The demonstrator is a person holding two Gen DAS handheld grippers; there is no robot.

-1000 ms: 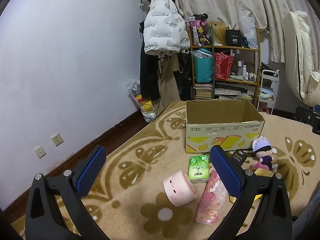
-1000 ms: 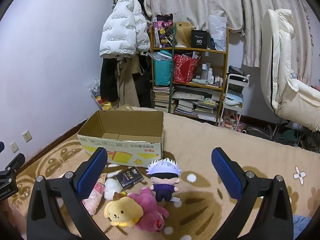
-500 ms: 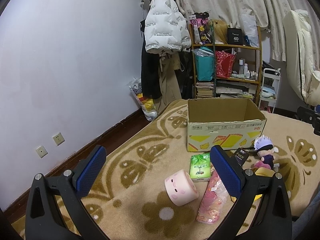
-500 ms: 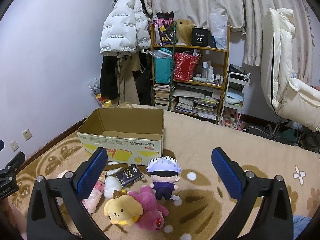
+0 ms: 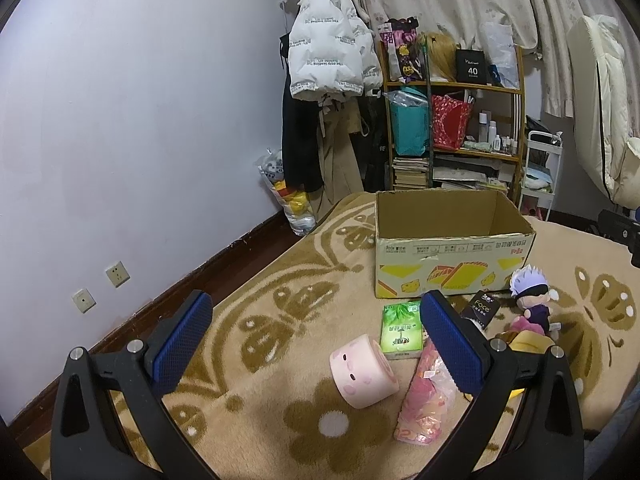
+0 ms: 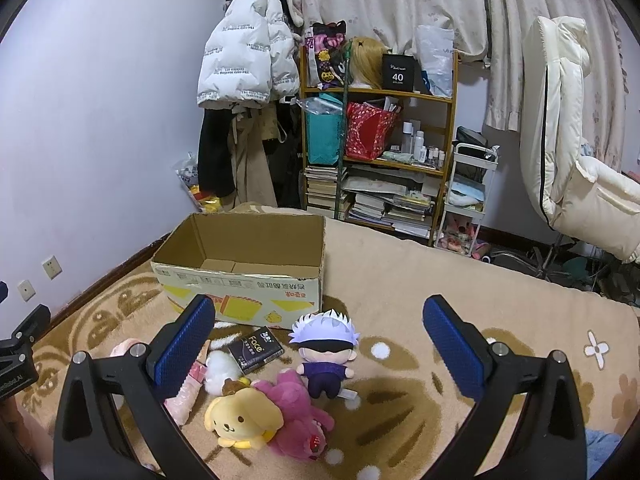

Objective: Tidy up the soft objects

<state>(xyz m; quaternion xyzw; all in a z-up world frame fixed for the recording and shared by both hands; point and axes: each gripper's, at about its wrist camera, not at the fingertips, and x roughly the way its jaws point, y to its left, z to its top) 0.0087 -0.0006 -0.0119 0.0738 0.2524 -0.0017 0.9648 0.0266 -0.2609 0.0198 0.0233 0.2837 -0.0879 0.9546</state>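
While both grippers hang above the patterned beige carpet [image 5: 280, 312], nothing is gripped: left gripper [image 5: 312, 320] and right gripper [image 6: 319, 322] both stand wide apart, empty. Open brown cardboard box [image 6: 244, 264] sits beyond the fingertips, apparently empty. Ahead of the left fingers: pink cylindrical plush roll [image 5: 362, 372], green tissue packet [image 5: 401, 330], pink crinkly plastic-wrapped pack [image 5: 426, 394]. Between the right fingers: white-haired doll in dark clothes [image 6: 325, 350], yellow dog plush [image 6: 242, 420], magenta bear plush [image 6: 298, 416], touching in a heap. Risk: closing on the heap could snag two plushies; the roll could squash or roll away; the slick wrapper may slip
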